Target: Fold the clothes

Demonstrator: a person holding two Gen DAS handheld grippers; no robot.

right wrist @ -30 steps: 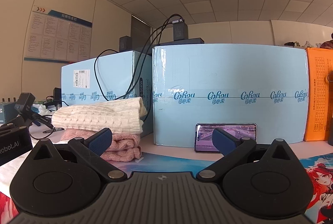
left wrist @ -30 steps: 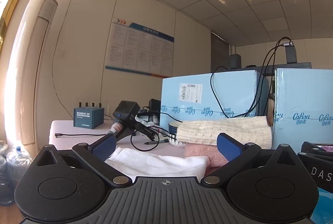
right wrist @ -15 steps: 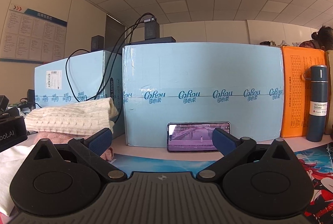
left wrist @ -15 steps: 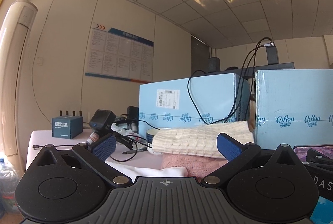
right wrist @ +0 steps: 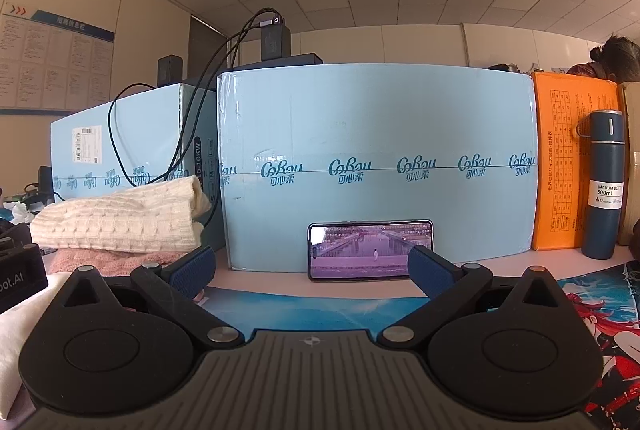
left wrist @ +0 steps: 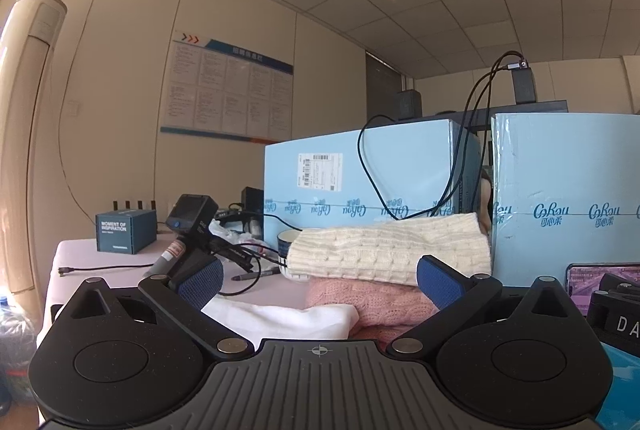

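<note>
A folded cream knit sweater (left wrist: 384, 250) lies on a folded pink knit sweater (left wrist: 360, 300) on the table. A white cloth (left wrist: 280, 320) lies flat in front of them, just under my left gripper (left wrist: 318, 280), which is open and empty. In the right wrist view the cream sweater (right wrist: 120, 222) and the pink one (right wrist: 104, 258) are at the left, and the white cloth (right wrist: 16, 330) shows at the lower left edge. My right gripper (right wrist: 310, 268) is open and empty, low over the table.
Two light blue cartons (right wrist: 376, 166) stand behind the clothes with a phone (right wrist: 370, 250) leaning on one. An orange box (right wrist: 572, 166) and a blue bottle (right wrist: 604, 186) stand at the right. A handheld camera (left wrist: 192, 226), cables, bowl and small box (left wrist: 126, 230) are at the left.
Both views have panned: the left gripper swung slightly and the right gripper turned right, bringing the orange box and bottle into view. Both grippers stayed open.
</note>
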